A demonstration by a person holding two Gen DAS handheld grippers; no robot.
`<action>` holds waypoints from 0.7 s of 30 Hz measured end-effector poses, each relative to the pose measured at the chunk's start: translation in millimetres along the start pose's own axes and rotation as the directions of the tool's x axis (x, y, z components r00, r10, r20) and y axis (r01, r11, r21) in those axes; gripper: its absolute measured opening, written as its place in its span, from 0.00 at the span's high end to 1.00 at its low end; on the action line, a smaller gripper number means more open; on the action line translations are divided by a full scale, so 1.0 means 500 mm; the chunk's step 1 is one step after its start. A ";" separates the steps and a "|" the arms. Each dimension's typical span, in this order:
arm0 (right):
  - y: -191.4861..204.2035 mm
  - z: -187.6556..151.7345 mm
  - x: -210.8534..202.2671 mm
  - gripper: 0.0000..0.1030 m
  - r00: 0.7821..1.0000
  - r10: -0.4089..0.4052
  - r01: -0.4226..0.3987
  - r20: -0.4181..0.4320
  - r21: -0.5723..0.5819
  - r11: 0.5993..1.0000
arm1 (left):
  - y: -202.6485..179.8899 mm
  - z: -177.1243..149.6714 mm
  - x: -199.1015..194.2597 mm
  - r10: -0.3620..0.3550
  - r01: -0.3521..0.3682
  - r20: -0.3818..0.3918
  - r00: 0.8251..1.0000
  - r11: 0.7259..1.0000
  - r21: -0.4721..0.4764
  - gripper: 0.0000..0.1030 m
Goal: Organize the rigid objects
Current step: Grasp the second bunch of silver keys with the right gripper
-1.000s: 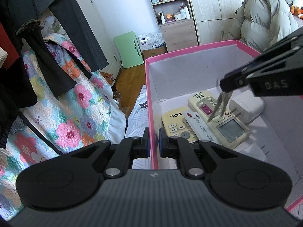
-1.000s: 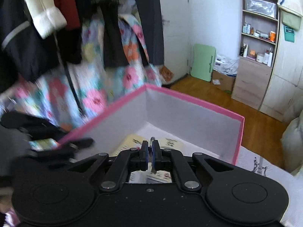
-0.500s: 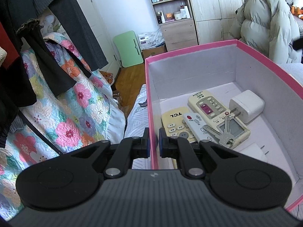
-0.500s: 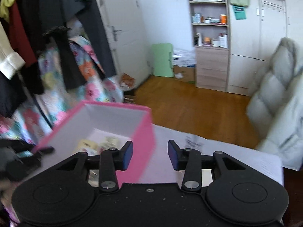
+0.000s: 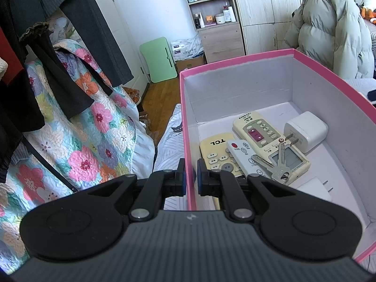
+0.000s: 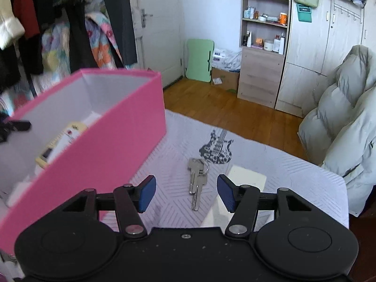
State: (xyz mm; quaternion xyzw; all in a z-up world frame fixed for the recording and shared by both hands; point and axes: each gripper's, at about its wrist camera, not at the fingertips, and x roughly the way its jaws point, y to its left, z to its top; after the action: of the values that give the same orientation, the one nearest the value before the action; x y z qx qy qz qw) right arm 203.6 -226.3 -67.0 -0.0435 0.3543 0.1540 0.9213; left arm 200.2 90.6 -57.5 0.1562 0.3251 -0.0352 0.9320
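Note:
My left gripper (image 5: 190, 176) is shut on the near left wall of the pink box (image 5: 235, 57). Inside the box lie a TCL remote (image 5: 216, 150), a small white remote (image 5: 244, 155), a large beige remote (image 5: 258, 131), a white charger (image 5: 307, 131) and a bunch of keys (image 5: 277, 164) resting on the beige remote. My right gripper (image 6: 186, 193) hovers over the grey bedspread (image 6: 293, 176) to the right of the pink box (image 6: 105, 145), its jaws opening. A second bunch of keys (image 6: 197, 181) lies on the bedspread just ahead, between the fingers and untouched.
A flat white object (image 6: 244, 178) lies by the right finger. A puffy grey jacket (image 6: 340, 129) stands at the bed's right side. Hanging dark clothes (image 5: 47, 47) and a floral quilt (image 5: 94, 141) fill the left. Wooden floor lies beyond the bed's far edge.
My right gripper let go of the keys onto the beige remote, left the box, swung right over the bedspread and opened its jaws. The left gripper has kept still on the box wall.

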 end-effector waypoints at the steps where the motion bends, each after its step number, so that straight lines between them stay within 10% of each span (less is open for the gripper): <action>1: 0.002 0.003 0.015 0.40 1.000 -0.008 0.008 -0.015 -0.003 1.000 | 0.000 0.000 0.000 0.001 -0.001 0.000 1.000 1.000 0.000 0.92; 10: -0.009 0.029 0.129 0.43 0.994 -0.093 0.094 -0.053 0.009 0.996 | -0.004 -0.001 0.003 0.004 -0.004 -0.009 1.000 1.000 0.009 0.92; 14: -0.016 0.022 0.128 0.72 0.999 -0.024 0.026 -0.024 0.100 0.995 | -0.002 -0.001 0.004 0.006 -0.006 -0.010 1.000 1.000 0.007 0.92; 21: -0.020 0.003 0.074 0.72 0.996 -0.033 0.012 0.081 0.247 0.969 | 0.001 -0.002 0.005 0.007 -0.007 -0.013 1.000 1.000 0.011 0.92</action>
State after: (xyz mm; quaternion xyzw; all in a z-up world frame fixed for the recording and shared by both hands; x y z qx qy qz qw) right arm 233.4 -226.2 -90.9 0.0736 0.3308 0.1000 0.9355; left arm 201.8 91.2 -59.5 0.1625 0.3305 -0.0328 0.9292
